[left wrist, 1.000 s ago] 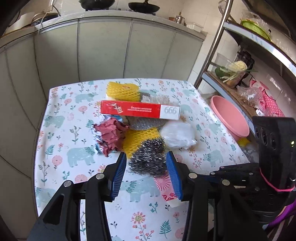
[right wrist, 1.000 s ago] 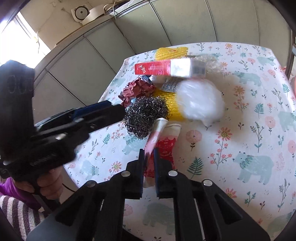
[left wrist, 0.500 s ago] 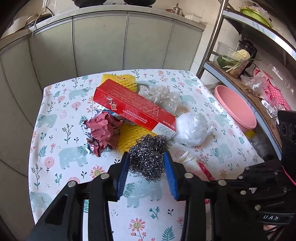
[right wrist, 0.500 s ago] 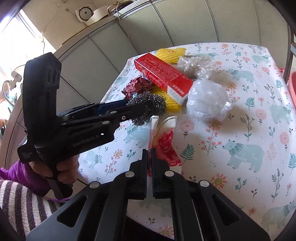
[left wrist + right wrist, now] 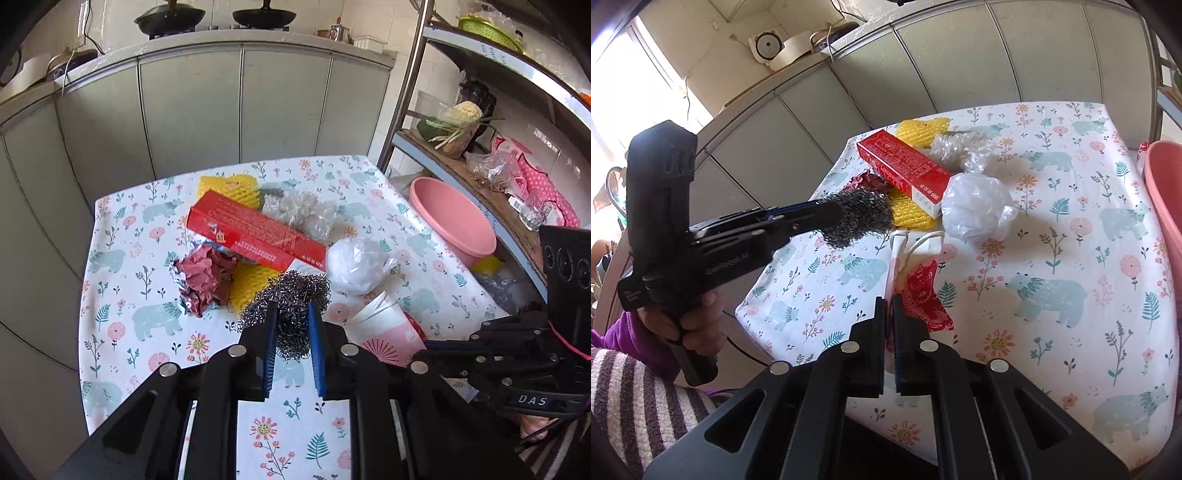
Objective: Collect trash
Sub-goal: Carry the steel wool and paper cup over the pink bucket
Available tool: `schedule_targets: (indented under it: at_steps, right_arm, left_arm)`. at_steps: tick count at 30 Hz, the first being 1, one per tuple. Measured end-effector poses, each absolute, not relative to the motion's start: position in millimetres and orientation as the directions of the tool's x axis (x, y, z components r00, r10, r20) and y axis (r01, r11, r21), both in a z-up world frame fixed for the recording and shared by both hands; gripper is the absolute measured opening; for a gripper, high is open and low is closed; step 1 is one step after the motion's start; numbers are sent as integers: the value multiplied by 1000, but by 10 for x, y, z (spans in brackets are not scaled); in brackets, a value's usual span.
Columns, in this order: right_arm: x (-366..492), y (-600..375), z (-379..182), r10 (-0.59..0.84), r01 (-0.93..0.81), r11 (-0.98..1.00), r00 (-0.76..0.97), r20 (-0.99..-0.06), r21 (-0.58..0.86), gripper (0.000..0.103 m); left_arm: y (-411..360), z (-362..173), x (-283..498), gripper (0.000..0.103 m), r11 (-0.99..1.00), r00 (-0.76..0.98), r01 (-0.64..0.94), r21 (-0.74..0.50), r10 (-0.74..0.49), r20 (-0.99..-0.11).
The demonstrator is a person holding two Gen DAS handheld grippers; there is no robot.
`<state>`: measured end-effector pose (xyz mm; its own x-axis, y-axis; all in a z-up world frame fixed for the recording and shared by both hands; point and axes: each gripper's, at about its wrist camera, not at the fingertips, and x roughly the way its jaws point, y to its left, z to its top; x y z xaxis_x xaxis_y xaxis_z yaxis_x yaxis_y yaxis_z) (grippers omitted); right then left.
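Left wrist view: my left gripper point(image 5: 291, 325) is closing its jaws on the steel-wool scourer point(image 5: 291, 295), lifted just off the table point(image 5: 122, 325) near its front edge.
My blue pads already press into both sides of the wire ball, and it looks light, springy and snaggy, so I judge a squeeze across its middle holds it best without crushing it flat. My right gripper point(image 5: 889, 306) is clamped on the flattened paper cup point(image 5: 916, 277), thin and soft, pinched at its near end. On the table behind lie the red box point(image 5: 255, 230), yellow foam net point(image 5: 229, 186), crumpled red foil point(image 5: 205, 275) and white plastic bag point(image 5: 356, 264), bunched mid-table. Bare cloth runs along the front and left edges, open room for pulling back; the right edge is tight against the pink basin point(image 5: 450, 218) and shelf rack point(image 5: 406, 88).
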<state>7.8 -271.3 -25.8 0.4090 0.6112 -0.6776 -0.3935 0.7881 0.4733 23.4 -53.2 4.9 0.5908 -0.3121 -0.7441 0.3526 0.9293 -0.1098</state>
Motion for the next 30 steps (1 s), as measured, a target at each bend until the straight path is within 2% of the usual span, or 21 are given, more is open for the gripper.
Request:
schedule_targets:
  at_steps: [17,22,30]
  right_arm:
    - [-92,-2839,-80,590,-393,807,499,-635,441,4]
    - [-134,-2909,28,573,-387,819,548,-609,423,4]
    - [-142,-3337,184,490,-298,866,667,-561,402,4]
  left_arm:
    - [-663,476,42,15,922,681,381,-68,-330,-653]
    - [-713,591,76,15,908,677,404,-109,-377,-632]
    - [-1031,817,187,15,878,686,471,-91,-428,-588]
